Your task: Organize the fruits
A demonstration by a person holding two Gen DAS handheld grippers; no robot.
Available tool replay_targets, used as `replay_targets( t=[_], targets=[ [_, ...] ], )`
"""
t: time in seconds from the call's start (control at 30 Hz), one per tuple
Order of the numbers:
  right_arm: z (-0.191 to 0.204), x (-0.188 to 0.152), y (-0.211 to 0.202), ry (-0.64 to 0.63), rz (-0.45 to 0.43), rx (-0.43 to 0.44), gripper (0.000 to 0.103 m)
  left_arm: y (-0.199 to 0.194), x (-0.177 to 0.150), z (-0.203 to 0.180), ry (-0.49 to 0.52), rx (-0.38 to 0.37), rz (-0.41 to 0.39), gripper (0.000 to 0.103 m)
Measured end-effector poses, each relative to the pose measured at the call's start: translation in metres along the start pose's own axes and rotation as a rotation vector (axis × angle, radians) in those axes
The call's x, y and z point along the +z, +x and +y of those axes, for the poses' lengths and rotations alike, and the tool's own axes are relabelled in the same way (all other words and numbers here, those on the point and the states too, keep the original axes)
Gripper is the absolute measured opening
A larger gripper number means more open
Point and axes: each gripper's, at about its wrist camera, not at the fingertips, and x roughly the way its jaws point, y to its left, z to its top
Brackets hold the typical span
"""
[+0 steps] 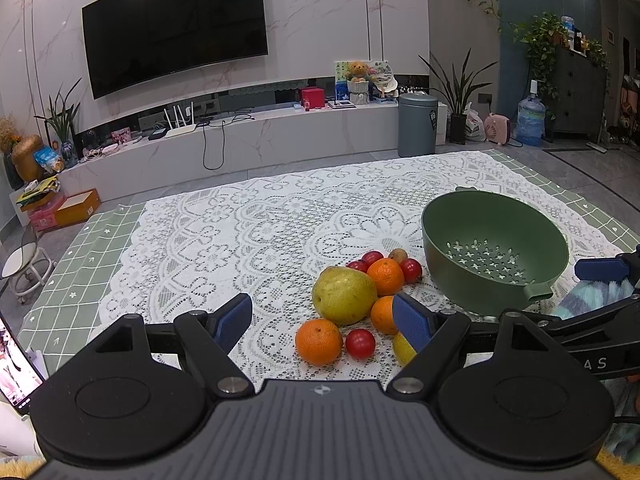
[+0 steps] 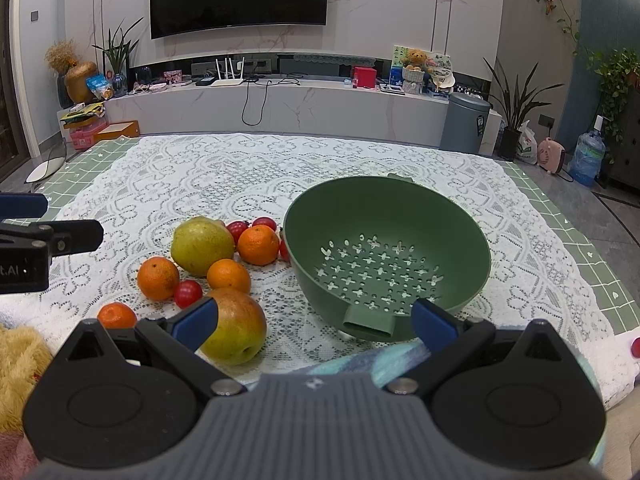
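A green colander bowl [image 2: 388, 248] stands empty on the lace tablecloth; it also shows in the left wrist view [image 1: 494, 254]. To its left lies a pile of fruit: a large green pear [image 2: 202, 245] [image 1: 344, 295], several oranges [image 2: 258, 245] [image 1: 319, 341], small red tomatoes [image 2: 187, 293] [image 1: 360, 343] and a second red-green pear [image 2: 236, 326]. My left gripper [image 1: 322, 322] is open and empty, just short of the pile. My right gripper [image 2: 314, 324] is open and empty, between the near pear and the colander's handle.
The table is covered by a white lace cloth [image 2: 224, 184] over green checked fabric [image 1: 80, 256]. A laptop screen [image 1: 14, 364] is at the near left. A fluffy teal item [image 1: 592, 300] lies near the colander. A lone tomato [image 2: 635, 347] sits far right.
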Motion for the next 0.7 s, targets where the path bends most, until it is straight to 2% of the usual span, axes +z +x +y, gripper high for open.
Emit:
replay_targets(
  t=[0.7],
  targets=[
    [-0.0002, -0.0009, 0.0016, -0.016, 0.008, -0.007, 0.099, -0.0014, -0.0033, -0.0029, -0.004, -0.003, 0.011, 0.093]
  ],
)
